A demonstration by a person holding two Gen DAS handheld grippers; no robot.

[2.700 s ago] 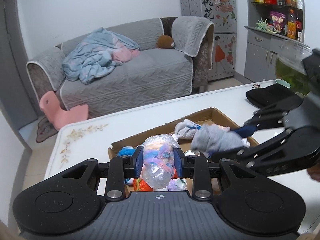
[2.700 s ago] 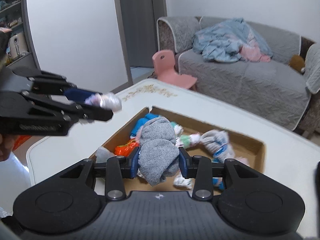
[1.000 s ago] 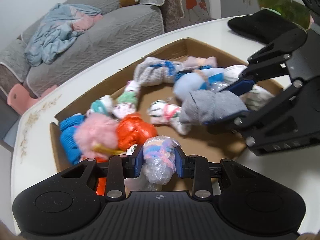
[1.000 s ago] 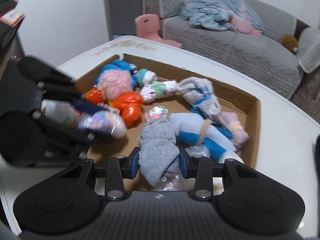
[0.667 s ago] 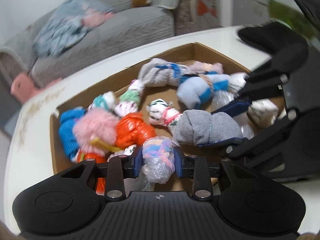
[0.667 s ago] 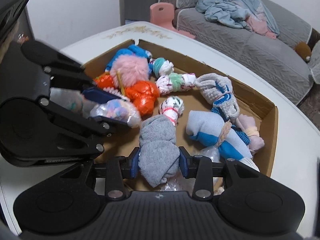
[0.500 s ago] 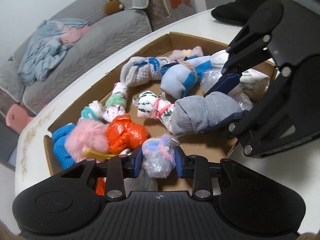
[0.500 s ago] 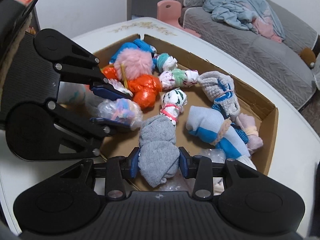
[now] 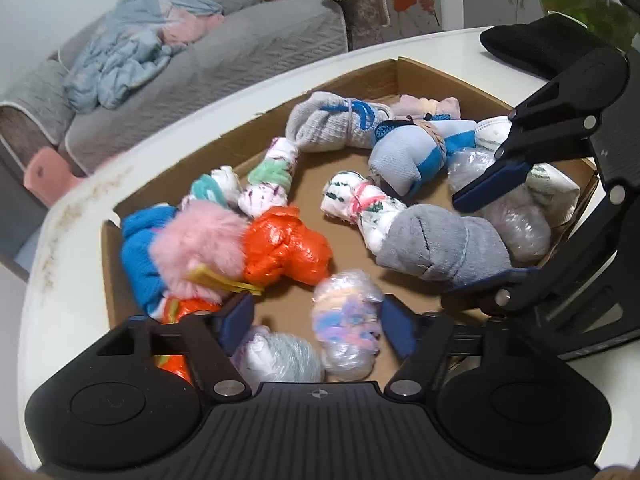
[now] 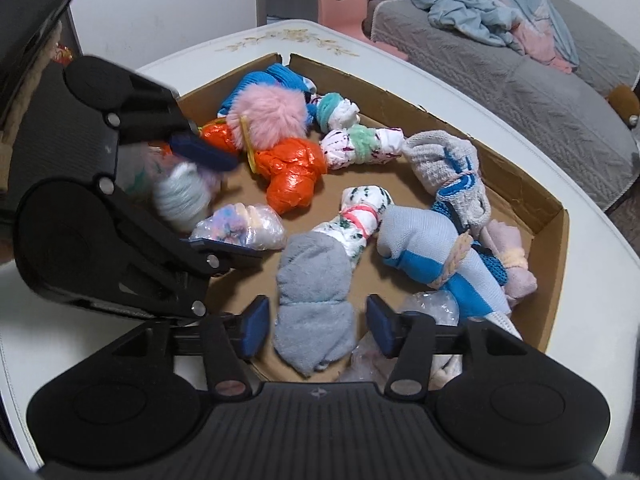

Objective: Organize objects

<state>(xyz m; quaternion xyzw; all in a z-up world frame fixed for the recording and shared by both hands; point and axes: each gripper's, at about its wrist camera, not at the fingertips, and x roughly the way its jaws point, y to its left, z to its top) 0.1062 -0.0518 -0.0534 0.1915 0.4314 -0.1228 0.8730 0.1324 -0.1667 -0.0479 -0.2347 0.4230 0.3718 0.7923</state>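
A shallow cardboard box (image 9: 248, 140) (image 10: 516, 184) on the white table holds several rolled sock bundles. My left gripper (image 9: 318, 326) is open over the box's near edge; the plastic-wrapped pastel bundle (image 9: 346, 320) (image 10: 240, 226) lies loose between its blue pads, resting in the box. My right gripper (image 10: 314, 326) is open too; the grey sock roll (image 10: 314, 292) (image 9: 440, 246) lies between its pads on the box floor. Each gripper shows in the other's view, the left (image 10: 208, 200) and the right (image 9: 486, 232).
In the box lie an orange plastic bundle (image 9: 284, 246), a pink fluffy ball (image 9: 196, 246), a blue sock (image 9: 138, 248) and a light blue roll (image 9: 404, 158). A black cloth (image 9: 532, 46) lies on the table. A grey sofa (image 9: 200, 64) and a pink chair (image 10: 344, 4) stand beyond.
Both grippers lowered over the box and opened. The pastel bundle and the grey sock roll were let go and now lie in the box.
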